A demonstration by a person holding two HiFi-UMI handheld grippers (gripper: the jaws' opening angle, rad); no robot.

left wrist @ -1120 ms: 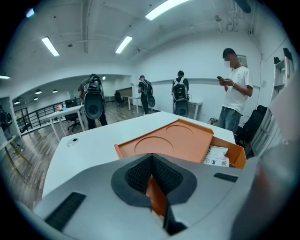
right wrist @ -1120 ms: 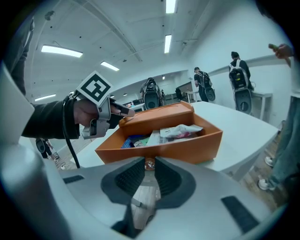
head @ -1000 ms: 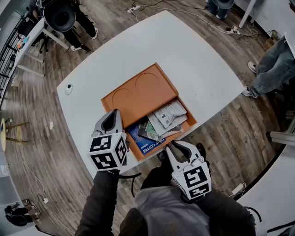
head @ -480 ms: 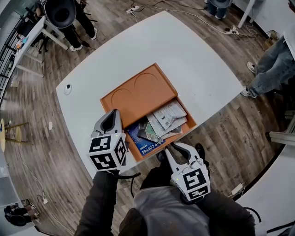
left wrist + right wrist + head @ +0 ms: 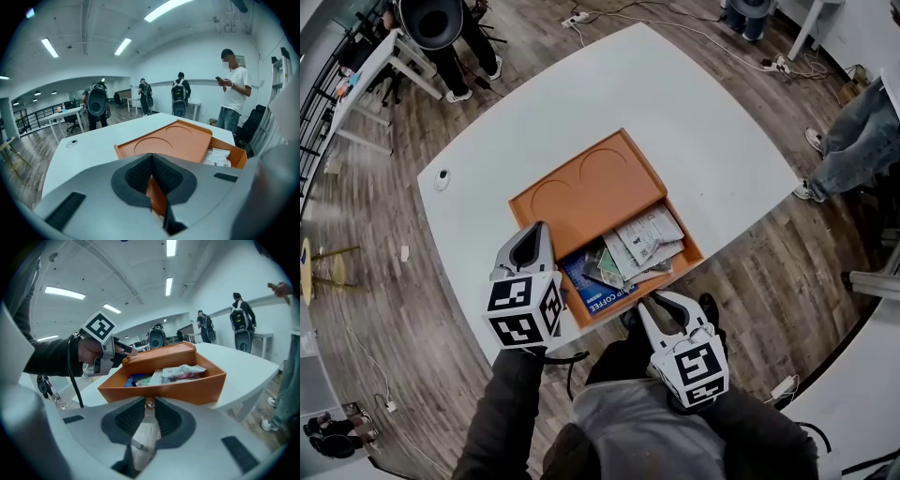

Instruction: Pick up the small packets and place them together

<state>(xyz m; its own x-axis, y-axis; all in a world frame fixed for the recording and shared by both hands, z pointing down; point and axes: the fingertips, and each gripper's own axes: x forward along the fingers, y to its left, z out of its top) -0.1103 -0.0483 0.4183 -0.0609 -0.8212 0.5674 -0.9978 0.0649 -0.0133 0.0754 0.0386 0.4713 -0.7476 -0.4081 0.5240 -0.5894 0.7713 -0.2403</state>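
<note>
- White table [image 5: 703,122] on a wood floor [image 5: 412,309], in an open office; all of the work sits at its near edge.
- Right gripper [image 5: 149,404]: jaws a narrow slit apart, nothing pinched between them. It hangs off the table's near edge and is aimed at the tray's front wall. Judged as waiting, not reaching.
- Left gripper [image 5: 151,159]: pads pressed together, empty. Its tips are at the near-left corner of the tray, either touching it or just above; I can't tell which. Possibly it is there to steady the tray.
- Orange tray [image 5: 581,192] lies straight ahead of both sets of jaws and has a flat part with two round recesses.
- The tray's open bin lies directly beyond the right jaws, and to the right of the left jaws.
- Packets [image 5: 642,239] are heaped in that bin, overlapping, with a blue packet [image 5: 595,286] nearest the left jaws.
- Everything small is already gathered in one bin, walled in so that nothing slides. This looks either like the finished pile or the stock to draw from.
- Small round object [image 5: 442,178] sits well beyond the left jaws near the far-left table edge, apart from the job.
- People stand across the room, uninvolved.
</note>
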